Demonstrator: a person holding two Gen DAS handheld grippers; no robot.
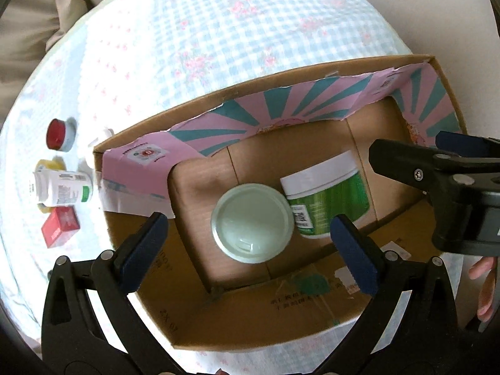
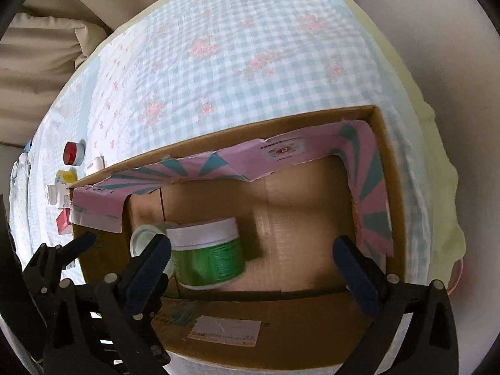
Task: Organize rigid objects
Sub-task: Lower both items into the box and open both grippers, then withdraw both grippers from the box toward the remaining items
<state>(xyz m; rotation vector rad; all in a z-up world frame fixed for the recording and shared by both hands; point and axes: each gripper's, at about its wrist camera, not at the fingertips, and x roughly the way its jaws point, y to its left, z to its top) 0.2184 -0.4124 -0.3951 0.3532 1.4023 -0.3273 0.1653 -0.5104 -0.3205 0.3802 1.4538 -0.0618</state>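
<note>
A cardboard box (image 1: 312, 309) with a pink-and-teal paper lining stands on the checked cloth. Inside it are a pale green round-lidded jar (image 1: 252, 222) and a green tub with a white lid (image 1: 328, 193), side by side. My left gripper (image 1: 250, 250) is open and empty, above the pale jar. My right gripper (image 2: 253, 268) is open and empty over the box; the green tub (image 2: 207, 253) lies just right of its left finger, the pale jar (image 2: 144, 237) partly hidden behind that finger. The right gripper also shows in the left wrist view (image 1: 437, 168).
Left of the box on the cloth lie a red-lidded jar (image 1: 60, 134), a white bottle on its side (image 1: 62, 187), a yellow item (image 1: 50, 165), a small red box (image 1: 60, 226) and a white object (image 1: 100, 139) at the box corner. The right half of the box floor (image 2: 300, 218) is bare. Beige cushions lie beyond.
</note>
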